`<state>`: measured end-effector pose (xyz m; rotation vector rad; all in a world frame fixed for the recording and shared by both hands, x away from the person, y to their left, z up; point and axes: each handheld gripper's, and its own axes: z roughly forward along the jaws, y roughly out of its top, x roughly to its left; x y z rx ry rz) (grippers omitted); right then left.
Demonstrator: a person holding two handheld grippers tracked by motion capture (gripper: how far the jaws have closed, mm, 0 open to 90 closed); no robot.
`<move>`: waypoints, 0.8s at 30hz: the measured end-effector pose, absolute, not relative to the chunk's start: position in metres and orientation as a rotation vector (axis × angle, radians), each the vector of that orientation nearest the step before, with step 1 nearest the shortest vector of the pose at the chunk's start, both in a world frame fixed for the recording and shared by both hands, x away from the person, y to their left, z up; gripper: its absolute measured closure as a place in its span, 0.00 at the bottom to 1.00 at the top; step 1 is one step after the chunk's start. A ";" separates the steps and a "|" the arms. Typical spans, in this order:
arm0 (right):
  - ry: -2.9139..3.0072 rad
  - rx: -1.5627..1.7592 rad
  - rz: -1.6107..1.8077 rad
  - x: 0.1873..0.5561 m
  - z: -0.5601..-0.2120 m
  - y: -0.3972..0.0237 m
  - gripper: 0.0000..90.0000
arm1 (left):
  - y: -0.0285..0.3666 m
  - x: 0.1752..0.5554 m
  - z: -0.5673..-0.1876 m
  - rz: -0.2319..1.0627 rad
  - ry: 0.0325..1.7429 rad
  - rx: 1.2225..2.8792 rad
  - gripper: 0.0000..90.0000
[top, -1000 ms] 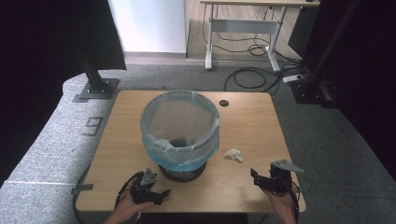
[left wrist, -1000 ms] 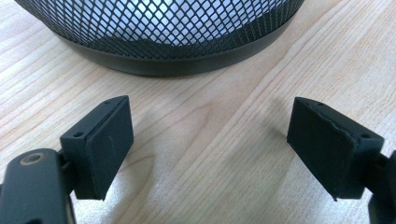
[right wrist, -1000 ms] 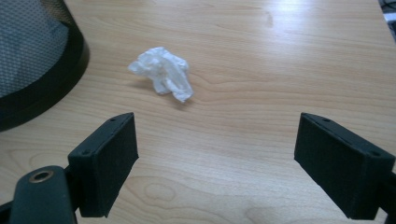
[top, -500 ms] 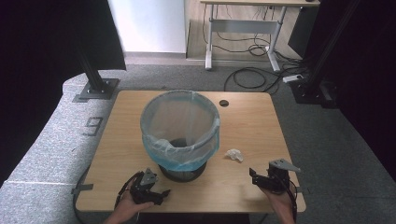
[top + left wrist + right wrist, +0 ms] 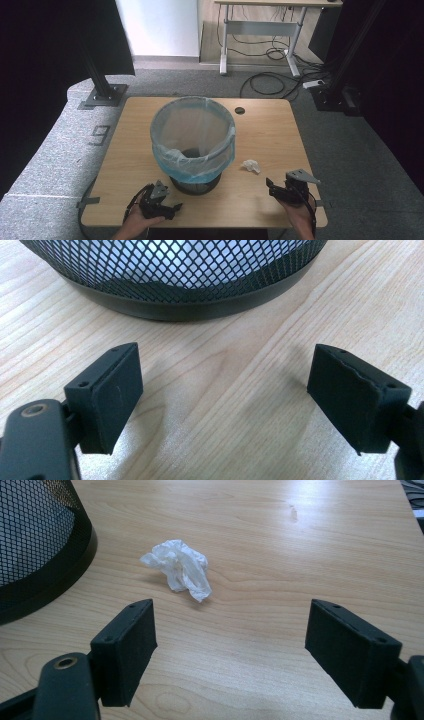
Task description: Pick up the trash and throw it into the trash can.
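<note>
A black mesh bin [image 5: 194, 140] lined with a pale blue bag stands in the middle of the wooden table [image 5: 270, 130]. A crumpled white tissue [image 5: 251, 165] lies on the table right of the bin. In the right gripper view the tissue [image 5: 177, 568] sits ahead and left of my open right gripper [image 5: 227, 647]. My right gripper [image 5: 272, 187] rests near the front right edge, a short way behind the tissue. My left gripper [image 5: 170, 206] is open at the front left, and its view faces the bin's base [image 5: 175, 275] with bare wood between the jaws [image 5: 222, 395].
A small dark round hole [image 5: 239, 109] marks the table's far side. Beyond the table are a desk frame with cables [image 5: 260, 40] on the floor and black stand bases [image 5: 102, 95] at left and right.
My right gripper has shifted slightly left and forward toward the tissue. The left gripper holds its place.
</note>
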<state>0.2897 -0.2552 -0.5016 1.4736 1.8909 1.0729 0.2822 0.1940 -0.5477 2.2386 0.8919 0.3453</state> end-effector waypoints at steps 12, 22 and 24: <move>1.909 1.456 1.090 0.299 -0.502 -0.242 0.25 | 0.194 0.282 -0.548 0.345 0.892 2.238 0.16; 1.924 1.429 1.081 0.306 -0.504 -0.230 0.28 | 0.194 0.282 -0.548 0.345 0.892 2.239 0.16; 1.927 1.427 1.083 0.307 -0.504 -0.230 0.28 | 0.194 0.282 -0.548 0.344 0.893 2.239 0.16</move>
